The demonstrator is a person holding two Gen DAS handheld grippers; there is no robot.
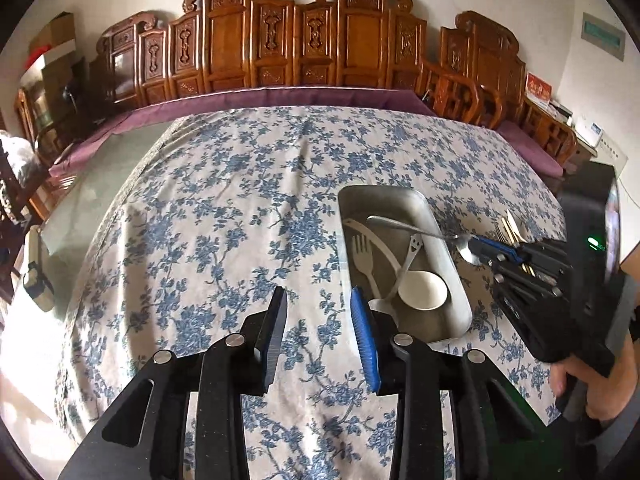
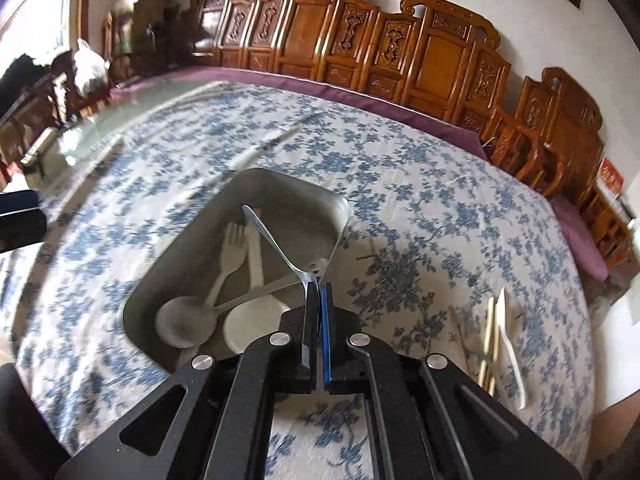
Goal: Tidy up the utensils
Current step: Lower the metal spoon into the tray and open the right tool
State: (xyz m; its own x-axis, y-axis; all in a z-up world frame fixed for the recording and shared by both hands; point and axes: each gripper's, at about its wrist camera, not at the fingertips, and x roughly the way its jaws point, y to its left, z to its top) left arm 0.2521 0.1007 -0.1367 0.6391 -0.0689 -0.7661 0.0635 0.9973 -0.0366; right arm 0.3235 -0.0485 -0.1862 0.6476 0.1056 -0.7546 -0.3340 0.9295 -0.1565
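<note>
— So, what carries everything?

— A wide counter (image 1: 248, 200) under a white cloth printed with blue flowers, with carved brown wooden chair backs (image 1: 296, 36) lined along its far edge and a purple cushion strip in front of them. Bare glass shows at the far left corner.

— And the utensils?

— Most lie in a rectangular dull-steel tray (image 2: 192, 248) nearer the right edge: a pale plastic fork (image 2: 230, 252), a white round-bowled ladle (image 1: 423, 290) and a grey metal spoon (image 2: 186, 320), crossed over one another. I'd judge the tray is the collecting place. A few pale knives and sticks (image 2: 502, 332) lie loose on the cloth by the right edge, likely awaiting their turn.

— What are the tongs doing?

— The right tongs (image 2: 317, 280) are closed on a slim silver long-handled spoon (image 2: 272, 240), pinched at its bowl end so the handle points out over the tray, probably to lay it down inside. The left tongs (image 1: 320, 304) hang parted and empty above the cloth, just left of the tray's near corner.
</note>
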